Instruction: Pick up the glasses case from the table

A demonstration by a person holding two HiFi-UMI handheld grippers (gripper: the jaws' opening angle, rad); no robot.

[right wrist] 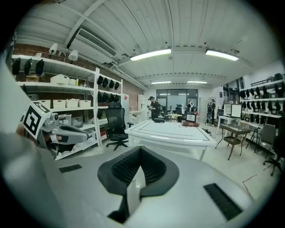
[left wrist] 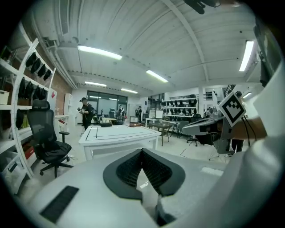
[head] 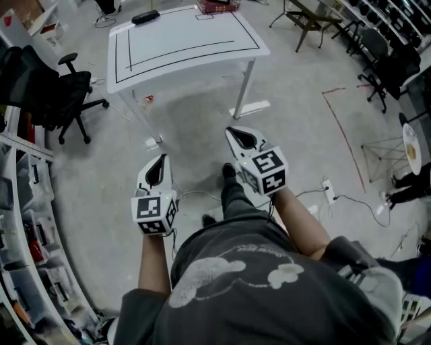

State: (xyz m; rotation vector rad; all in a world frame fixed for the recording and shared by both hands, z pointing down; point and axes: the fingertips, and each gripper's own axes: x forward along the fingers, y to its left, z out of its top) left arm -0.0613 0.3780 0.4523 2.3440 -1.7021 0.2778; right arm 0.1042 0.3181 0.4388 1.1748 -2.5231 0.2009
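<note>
Surface is well ahead and not reached yet, so the step in hand is the approach. Shelf runs down the left side and a chair sits off the surface's left edge, so walk in clear of both.

Left gripper and right gripper are out front, tipped slightly down. Jaws on both are closed, nothing in them.

Case lies flat at the far edge near the far-left corner, well apart from both grippers. I'd go round toward that corner, not reach across. Open the jaws before descending, span the case's short width, and come in low so it doesn't skid.

Containers: bins on the shelf, contents not visible. Reddish box sits at the far edge, right of the case; can't tell what's in it.
</note>
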